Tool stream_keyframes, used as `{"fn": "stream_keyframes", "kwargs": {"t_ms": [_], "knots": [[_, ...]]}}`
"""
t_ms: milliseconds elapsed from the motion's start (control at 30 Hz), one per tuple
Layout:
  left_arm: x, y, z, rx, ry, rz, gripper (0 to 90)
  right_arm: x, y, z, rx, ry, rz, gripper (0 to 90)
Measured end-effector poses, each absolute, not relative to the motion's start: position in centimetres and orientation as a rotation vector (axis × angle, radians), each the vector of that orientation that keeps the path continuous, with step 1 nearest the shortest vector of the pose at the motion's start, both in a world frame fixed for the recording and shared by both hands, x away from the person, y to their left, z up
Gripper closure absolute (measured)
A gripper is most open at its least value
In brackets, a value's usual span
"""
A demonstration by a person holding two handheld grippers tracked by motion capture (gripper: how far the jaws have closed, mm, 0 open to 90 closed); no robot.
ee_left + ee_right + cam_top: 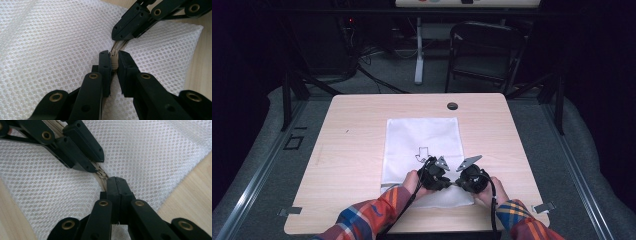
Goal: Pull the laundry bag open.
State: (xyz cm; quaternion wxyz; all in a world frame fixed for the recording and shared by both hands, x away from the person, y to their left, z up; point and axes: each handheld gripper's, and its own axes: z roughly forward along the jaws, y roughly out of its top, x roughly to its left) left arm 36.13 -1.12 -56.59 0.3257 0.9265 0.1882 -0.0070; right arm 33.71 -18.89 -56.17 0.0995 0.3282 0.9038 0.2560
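So the left gripper [114, 60] has its jaws nearly closed, pinching the beige zipper pull [114, 59] of the white mesh bag [50, 50]. Right across from it, tips almost touching, the right gripper [115, 185] has its jaws clamped fully together on the zipper tape [102, 178]. The bag's near edge sits just behind both, with bare worktop [352, 150] wide open on either side.

The table [362, 150] is seen from high above, looking forward and down. The white mesh bag [50, 45] is seen from very close in both gripper views, and its zipper [101, 176] is shared by them.
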Motion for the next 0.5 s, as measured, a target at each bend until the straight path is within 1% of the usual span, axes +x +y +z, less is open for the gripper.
{"fn": "stream_keyframes", "kwargs": {"t_ms": [500], "knots": [[36.34, -0.32, -56.39, 2.435, 0.498, -0.029, 81.5, 33.65, -18.78, -56.15, 0.976, 2.663, 0.744, 90.0]]}}
